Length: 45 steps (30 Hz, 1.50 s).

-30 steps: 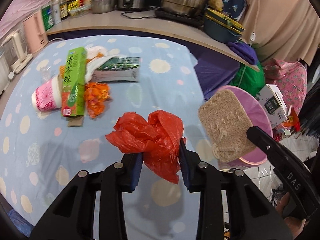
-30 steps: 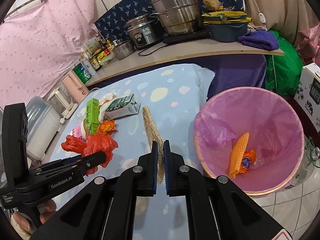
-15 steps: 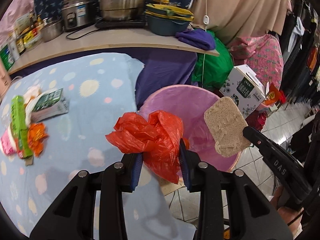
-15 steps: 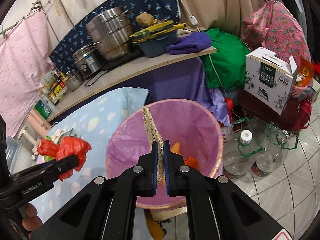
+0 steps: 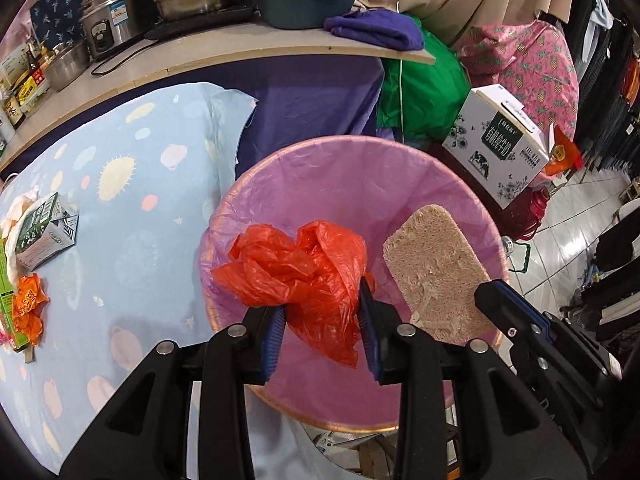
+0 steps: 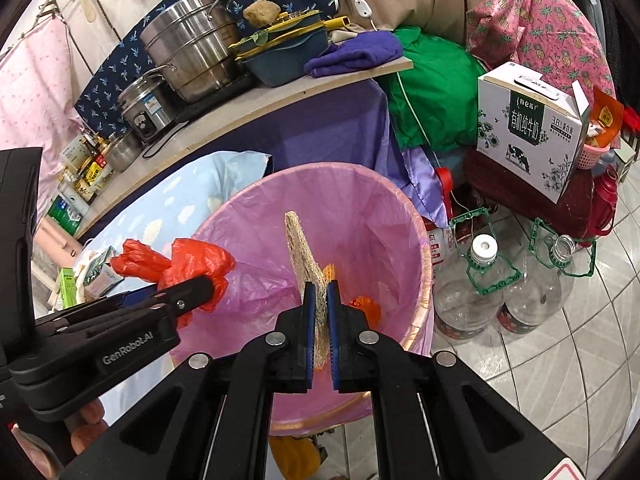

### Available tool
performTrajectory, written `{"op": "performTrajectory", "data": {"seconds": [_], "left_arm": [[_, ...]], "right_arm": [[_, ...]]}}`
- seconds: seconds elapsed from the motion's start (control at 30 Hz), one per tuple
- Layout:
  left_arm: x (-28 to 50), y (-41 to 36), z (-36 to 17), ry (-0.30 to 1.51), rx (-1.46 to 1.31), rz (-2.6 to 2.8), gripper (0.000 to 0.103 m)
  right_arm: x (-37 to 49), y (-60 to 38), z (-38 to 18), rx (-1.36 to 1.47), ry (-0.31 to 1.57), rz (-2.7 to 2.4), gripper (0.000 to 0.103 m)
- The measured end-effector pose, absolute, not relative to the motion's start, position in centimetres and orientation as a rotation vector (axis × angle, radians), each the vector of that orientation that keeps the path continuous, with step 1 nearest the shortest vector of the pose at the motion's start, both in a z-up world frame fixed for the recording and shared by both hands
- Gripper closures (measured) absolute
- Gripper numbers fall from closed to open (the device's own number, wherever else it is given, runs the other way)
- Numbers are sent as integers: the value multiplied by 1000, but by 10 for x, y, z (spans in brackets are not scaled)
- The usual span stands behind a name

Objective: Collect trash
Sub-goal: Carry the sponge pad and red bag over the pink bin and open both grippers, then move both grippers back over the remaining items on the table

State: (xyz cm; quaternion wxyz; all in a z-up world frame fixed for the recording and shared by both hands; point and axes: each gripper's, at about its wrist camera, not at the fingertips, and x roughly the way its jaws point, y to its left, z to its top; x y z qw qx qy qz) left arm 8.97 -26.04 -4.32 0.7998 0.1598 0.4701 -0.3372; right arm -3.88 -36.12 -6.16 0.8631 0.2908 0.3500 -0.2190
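Note:
My left gripper is shut on a crumpled red plastic bag, which hangs over the pink-lined trash bin. In the right wrist view that bag sits over the bin's left rim. My right gripper is shut on a flat tan loofah sponge, held edge-on above the bin's opening; the left wrist view shows its broad face. Orange trash lies at the bin's bottom.
A milk carton, an orange wrapper and a green box lie at the left on the blue spotted tablecloth. Pots stand on the back counter. A white milk box and clear bottles stand on the floor right of the bin.
Both grippers have swung from over the table to above the bin, carrying the red bag and the sponge with them. Both grips stay the same.

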Motion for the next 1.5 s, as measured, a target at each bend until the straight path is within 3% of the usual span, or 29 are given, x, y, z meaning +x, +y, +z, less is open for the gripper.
{"op": "performTrajectory", "data": {"seconds": [0.27, 0.4, 0.43, 0.53, 1.1, 1.5], "left_arm": [[94, -258, -49, 1018, 344, -696, 66], [94, -255, -48, 1006, 346, -670, 51], [93, -255, -47, 1000, 345, -661, 44], [91, -250, -40, 962, 334, -639, 35], [96, -222, -19, 922, 279, -592, 33], [117, -145, -11, 928, 188, -469, 28]], "right_arm": [[-33, -361, -65, 607, 745, -468, 91], [-32, -360, -64, 605, 741, -468, 88], [-32, -359, -63, 605, 739, -469, 84], [-32, -357, -58, 599, 727, -472, 75], [-26, -340, -34, 560, 695, -448, 66], [1, -299, -19, 493, 701, -363, 61]]}}
